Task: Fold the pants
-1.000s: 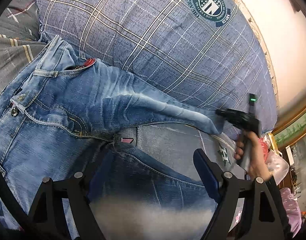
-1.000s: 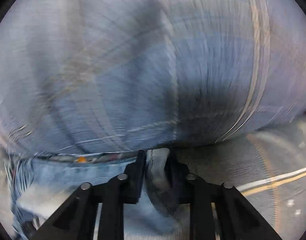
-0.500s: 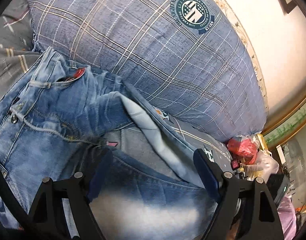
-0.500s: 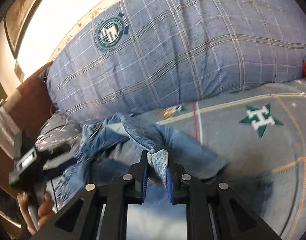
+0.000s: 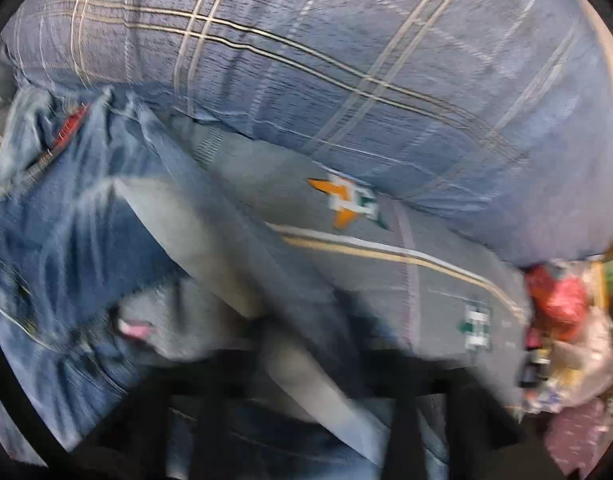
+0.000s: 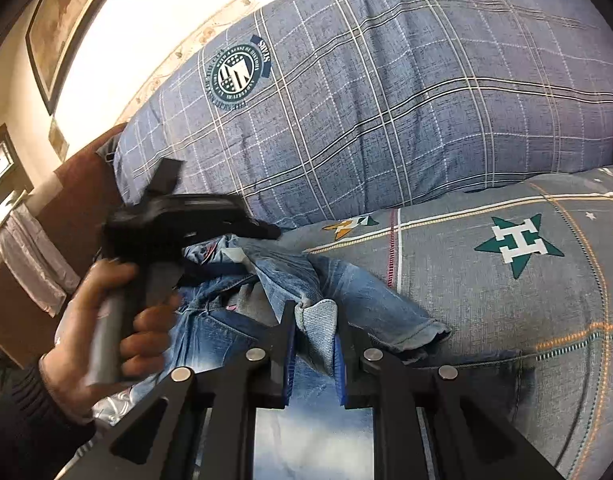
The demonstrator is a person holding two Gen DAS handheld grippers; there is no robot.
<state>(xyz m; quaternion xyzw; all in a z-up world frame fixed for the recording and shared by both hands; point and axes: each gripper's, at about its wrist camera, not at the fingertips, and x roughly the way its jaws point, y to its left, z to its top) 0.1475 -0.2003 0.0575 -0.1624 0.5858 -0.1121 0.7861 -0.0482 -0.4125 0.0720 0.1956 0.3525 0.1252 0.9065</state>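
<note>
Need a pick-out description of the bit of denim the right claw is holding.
Start at the big blue plaid pillow, drop to the grey star-print bedsheet in front, where the faded blue denim jeans lie crumpled. The piece is the pale hem fold pinched in the right claw; it alone shows its lighter inside weave.

A home bedroom: a bed spread with a grey patterned cotton sheet (image 6: 486,280) carries a big blue plaid pillow (image 6: 386,92). Above the pillow, a dark-framed picture (image 6: 62,24) hangs on the cream wall (image 6: 154,12).
</note>
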